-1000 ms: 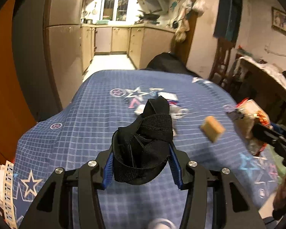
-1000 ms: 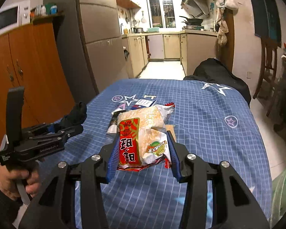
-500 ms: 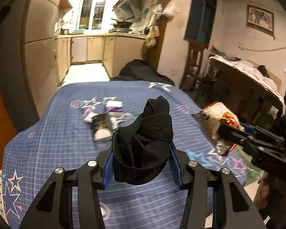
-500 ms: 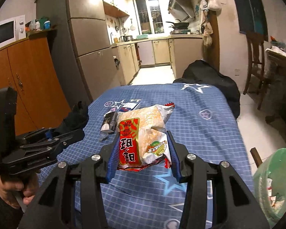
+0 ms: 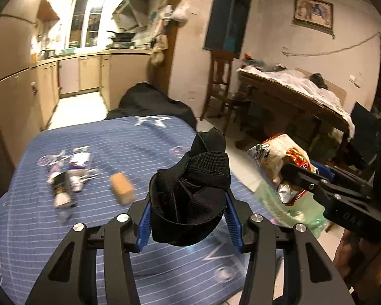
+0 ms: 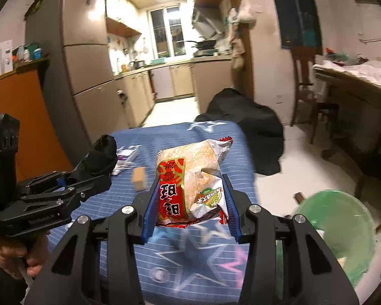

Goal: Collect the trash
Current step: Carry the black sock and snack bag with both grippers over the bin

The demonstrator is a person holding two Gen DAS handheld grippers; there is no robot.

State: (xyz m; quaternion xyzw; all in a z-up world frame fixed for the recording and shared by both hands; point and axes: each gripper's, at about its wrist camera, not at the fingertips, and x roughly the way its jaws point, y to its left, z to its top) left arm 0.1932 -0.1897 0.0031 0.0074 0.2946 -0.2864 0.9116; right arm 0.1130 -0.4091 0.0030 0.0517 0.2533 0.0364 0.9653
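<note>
Green bag [image 6: 340, 231] unobstructed beside table [image 6: 190, 259]

Left gripper [image 5: 188, 218] clamped on a black fabric bundle [image 5: 190, 198], blue pads pressed against both its sides, pointing forward and somewhat downward. Right gripper [image 6: 190, 206] gripping a snack packet [image 6: 193, 180] the same way, tilted down too. Both held side by side at about the same height, each visible in the other's view. Left hand [image 6: 15, 256] wrapped round the handle below its gripper, fingers curled.
</note>
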